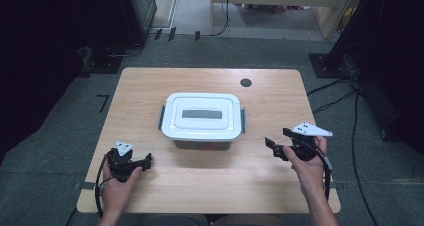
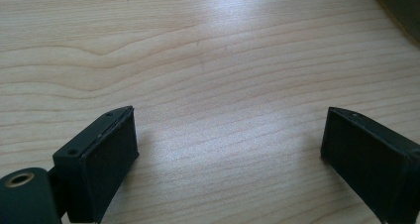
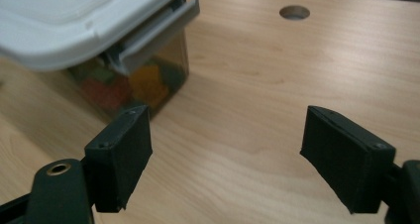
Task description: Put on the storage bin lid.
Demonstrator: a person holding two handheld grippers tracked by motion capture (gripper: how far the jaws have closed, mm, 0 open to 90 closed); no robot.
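Ahead and to the left of the right gripper sits the clear plastic storage box with a white snap-on lid and grey side latches, square in the middle of the pale wooden table. In the right gripper view the box lies just past the left jaw, its near corner close but not touching, and the grey latch on its short end hangs above and beyond that jaw. Those jaws stand wide apart with nothing but bare wood between them. The box's long axis runs across the table, so its latched ends face each hand. The left gripper rests low at the near left, its jaws also spread wide over empty tabletop in its own view, and the box sits ahead and to its right. The right gripper looks slightly the nearer of the two to a latch, so I'd judge that end the likely first target. Coloured pieces show blurred through the box wall. No label, brand or writing is legible anywhere. A round cable hole lies ahead between the right jaws, well beyond.
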